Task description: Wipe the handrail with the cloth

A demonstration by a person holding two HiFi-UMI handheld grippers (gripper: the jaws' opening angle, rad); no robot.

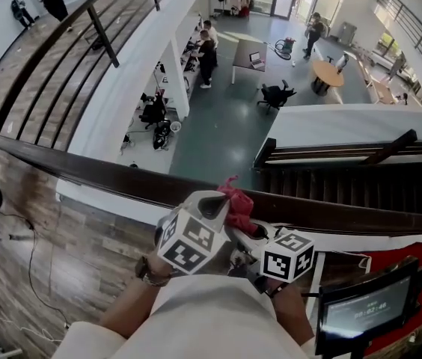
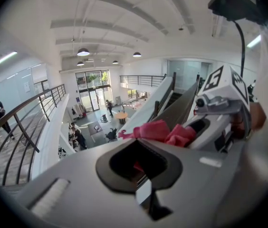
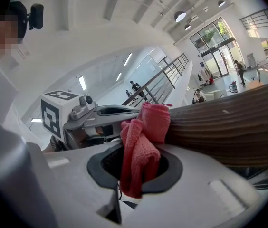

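A dark brown wooden handrail runs across the head view from left to lower right. Against its near side sits a bunched pink-red cloth. My left gripper and right gripper meet at the cloth, close in front of my body. In the right gripper view the cloth hangs through the shut jaws of the right gripper and presses on the handrail. In the left gripper view a bit of cloth shows between the left gripper's closed jaws.
Beyond the rail is a deep drop to a lower floor with desks, chairs and people. A staircase descends at right. A monitor and red panel stand at lower right. Wooden flooring with cables lies left. Another railing runs at upper left.
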